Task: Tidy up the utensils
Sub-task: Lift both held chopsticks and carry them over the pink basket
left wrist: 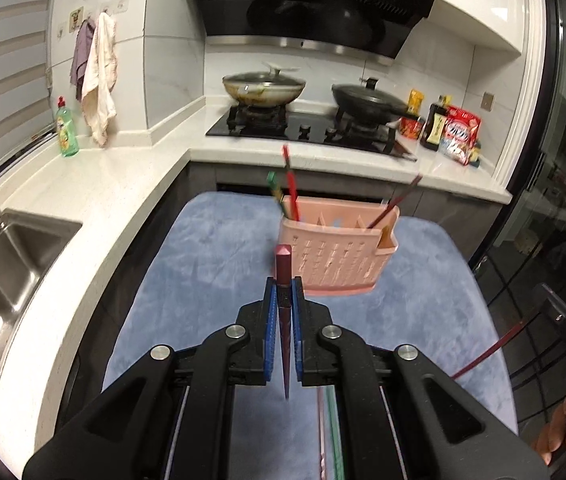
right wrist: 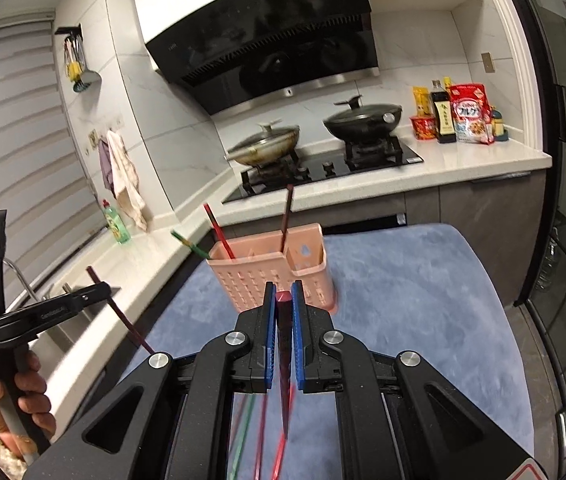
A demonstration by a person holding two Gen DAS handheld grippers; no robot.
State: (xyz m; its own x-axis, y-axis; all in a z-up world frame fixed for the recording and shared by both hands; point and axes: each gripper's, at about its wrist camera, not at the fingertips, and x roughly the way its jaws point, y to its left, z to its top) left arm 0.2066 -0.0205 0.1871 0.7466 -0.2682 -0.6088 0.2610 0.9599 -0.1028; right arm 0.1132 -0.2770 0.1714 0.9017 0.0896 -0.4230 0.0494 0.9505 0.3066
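Observation:
A pink slotted utensil holder [left wrist: 337,258] stands on a blue mat [left wrist: 211,264]; it also shows in the right wrist view [right wrist: 271,276]. Red and green chopsticks [left wrist: 289,192] lean in its left slot and a dark one [left wrist: 397,200] in its right. My left gripper [left wrist: 284,292] is shut on a dark red chopstick [left wrist: 283,276], just in front of the holder. My right gripper [right wrist: 283,300] is shut on another dark red chopstick [right wrist: 283,320], close before the holder. Loose chopsticks [right wrist: 261,432] lie on the mat below. The left gripper [right wrist: 99,292] shows at left in the right wrist view.
A white counter [left wrist: 95,200] with a steel sink [left wrist: 7,276] runs along the left. A stove [left wrist: 303,126] with two lidded pans stands behind the mat. A green soap bottle [left wrist: 66,130], hanging towels [left wrist: 99,80] and food packets [left wrist: 455,132] sit on the counter. A dark glass door [left wrist: 563,200] is at the right.

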